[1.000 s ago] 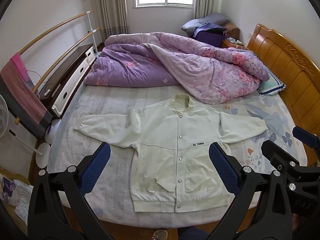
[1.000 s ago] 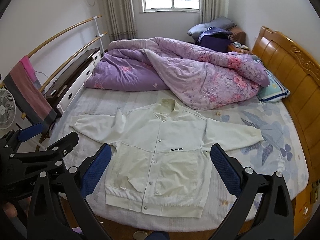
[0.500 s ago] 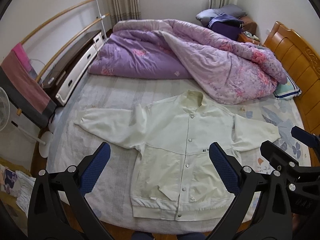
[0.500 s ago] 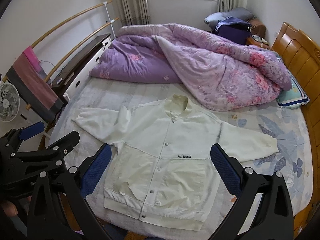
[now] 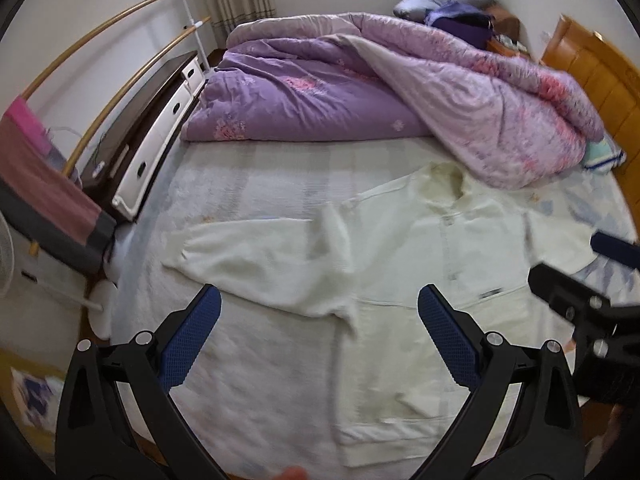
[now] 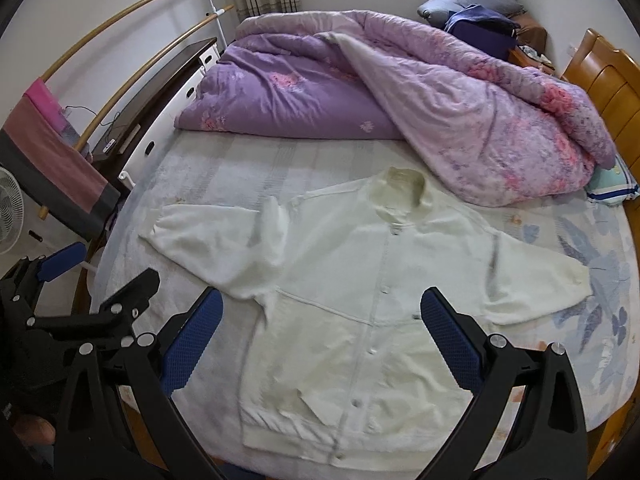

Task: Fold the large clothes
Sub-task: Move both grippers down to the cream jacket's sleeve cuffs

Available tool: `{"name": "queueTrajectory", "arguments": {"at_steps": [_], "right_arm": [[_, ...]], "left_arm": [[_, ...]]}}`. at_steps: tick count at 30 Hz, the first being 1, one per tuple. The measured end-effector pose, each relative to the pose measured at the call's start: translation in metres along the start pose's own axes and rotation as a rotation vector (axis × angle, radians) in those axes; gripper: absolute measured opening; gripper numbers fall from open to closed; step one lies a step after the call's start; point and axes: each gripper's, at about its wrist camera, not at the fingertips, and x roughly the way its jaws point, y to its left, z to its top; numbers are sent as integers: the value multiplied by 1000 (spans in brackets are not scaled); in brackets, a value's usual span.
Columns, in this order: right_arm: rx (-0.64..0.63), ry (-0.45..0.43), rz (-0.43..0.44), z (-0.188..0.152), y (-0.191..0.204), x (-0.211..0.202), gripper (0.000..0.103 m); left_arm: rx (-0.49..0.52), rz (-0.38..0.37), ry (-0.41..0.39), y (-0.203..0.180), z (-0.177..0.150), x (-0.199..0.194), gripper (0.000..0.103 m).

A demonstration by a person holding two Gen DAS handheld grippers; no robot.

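Cream-white jacket (image 6: 360, 320) is lying flat and buttoned on the bed (image 6: 224, 168), sleeves spread, ahead of your fingertips. Your left gripper (image 5: 318, 330) is hovering with its blue pads (image 5: 188, 340) spread wide, the jacket's outstretched sleeve (image 5: 256, 264) showing between and beyond them. Your right gripper (image 6: 320, 332) is also hanging agape above the jacket's lower front, gripping nothing. Beyond both fingertips, a purple quilt (image 6: 400, 92) is lying heaped against the wooden headboard (image 6: 608, 80).
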Motion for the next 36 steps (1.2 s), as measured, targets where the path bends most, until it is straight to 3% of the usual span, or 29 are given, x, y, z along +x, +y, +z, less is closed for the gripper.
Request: {"name": "queueTrajectory", "arguments": {"at_steps": [3,11,19,21,23,25,27,32,36], "right_arm": [[-9,25,-4,8,28,36,96],[-52,29,-24,18,82,124,95],[-2,70,-42,13,87,216,94],[14,92,-48,10,82,239,87],[53,113,-29,6,75,254,81],[97,139,-22,1,66,268,67],[124,161,-15,-5,61,279,56],[140,195,-12,-20,50,293,54],[170,217,5,-30,41,303,53]], "left_arm": [[4,-3,58,43,2,38,98],[-242,-97,134,170,-11,150,98],[-419,-65,182,269,-26,266,97],[-479,-55,200,293,-30,296,97],[-527,-49,192,315,-35,320,92],[-554,-54,210,327,-39,340,77],[-632,-80,240,342,-45,362,75],[-734,-72,248,361,-52,387,73],[-711,-16,283,364,-53,396,53]]}}
